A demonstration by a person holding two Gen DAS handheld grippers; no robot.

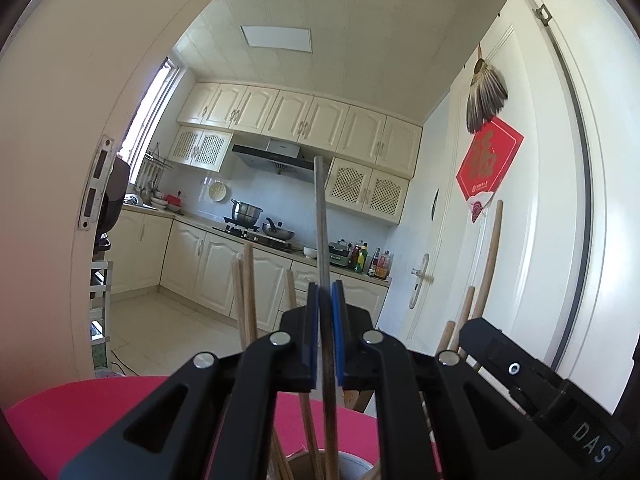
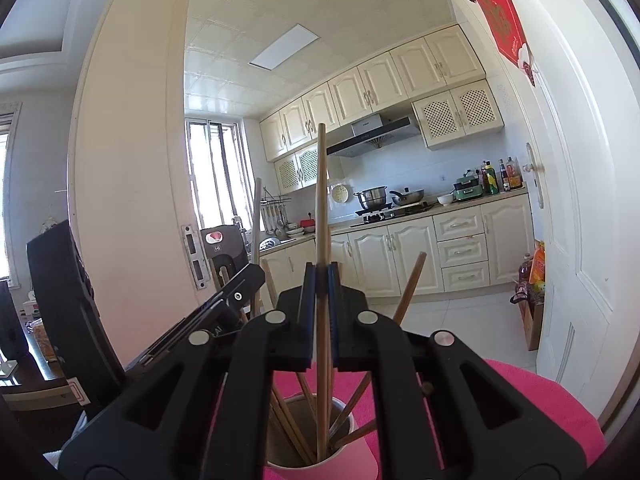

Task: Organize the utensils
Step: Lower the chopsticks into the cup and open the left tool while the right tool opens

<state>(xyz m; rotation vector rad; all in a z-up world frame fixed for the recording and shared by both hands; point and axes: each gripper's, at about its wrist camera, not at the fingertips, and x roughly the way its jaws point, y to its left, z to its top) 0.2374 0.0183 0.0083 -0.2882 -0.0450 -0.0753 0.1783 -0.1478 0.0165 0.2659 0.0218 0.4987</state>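
Two grippers, one cup, approx. a dozen sticks; exact count not readable.

Item 1: left gripper [image 1: 325, 292]. Blue pads closed onto a grey metal chopstick [image 1: 320, 216], held upright, lower end running down twd the cup [image 1: 352, 465] at the bottom of left wrist view. Whether the tip sits inside the cup: can't tell, linkage hides it.

Item 2: right gripper [image 2: 322, 276]. Jaws pinched on a wooden chopstick [image 2: 321, 184], near vertical, lower end inside the cup [image 2: 340, 456], which stands directly below.

Item 3: cup, pale, on pink tablecloth [image 2: 540, 404]. Holds several loose wooden chopsticks [image 2: 408, 284] fanned out at angles, some leaning hard on the rim.

Item 4: wooden-handled utensils [image 1: 490, 264], right of left gripper, base hidden; container unknown.

Risks, judged:
- Both grippers work over the same cup, v. close; left gripper body shows in right wrist view just beside the right one. Collision likely if either swings sideways.
- Cup looks light and top-heavy w/ long sticks. Side push from a held stick could tip it, spilling all.
- Metal stick is thin and smooth; may slide thru the pads or pivot if grip is off-centre.
- Releasing high: stick could bounce off crossed sticks and land outside the rim.
- Leaning sticks may snag on a gripper linkage when it lifts away.
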